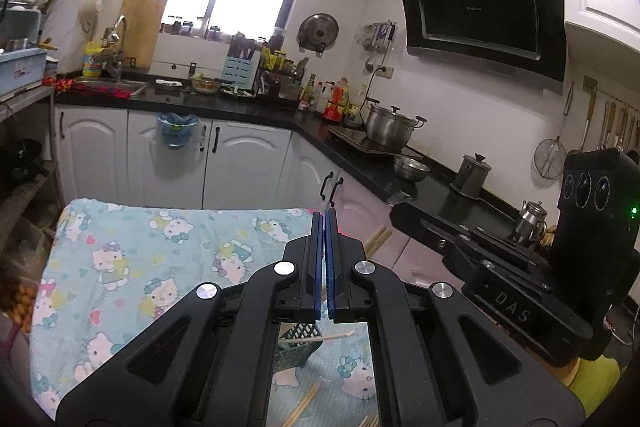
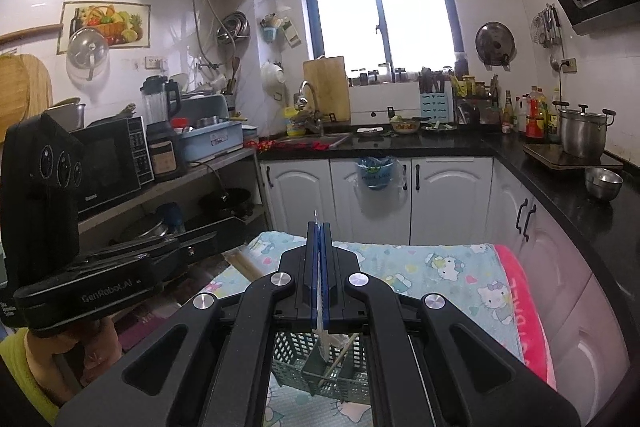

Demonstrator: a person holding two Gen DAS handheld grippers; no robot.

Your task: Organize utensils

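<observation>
The right hand-held gripper (image 2: 319, 227), closed on a thin translucent utensil (image 2: 320, 279) lying along its fingers, hangs directly above the green slotted plastic basket (image 2: 296, 359); the left hand-held gripper (image 1: 324, 217) is closed, empty.

A counter (image 2: 460, 267) draped in a pale blue cartoon-cat cloth (image 1: 132, 259) is carrying the things. A dark green slotted basket (image 2: 296, 359) is sitting on the cloth, with one chopstick (image 1: 316, 338) lying across its rim. More loose wooden chopsticks (image 1: 304, 405) are lying flat on the cloth near the basket.
</observation>
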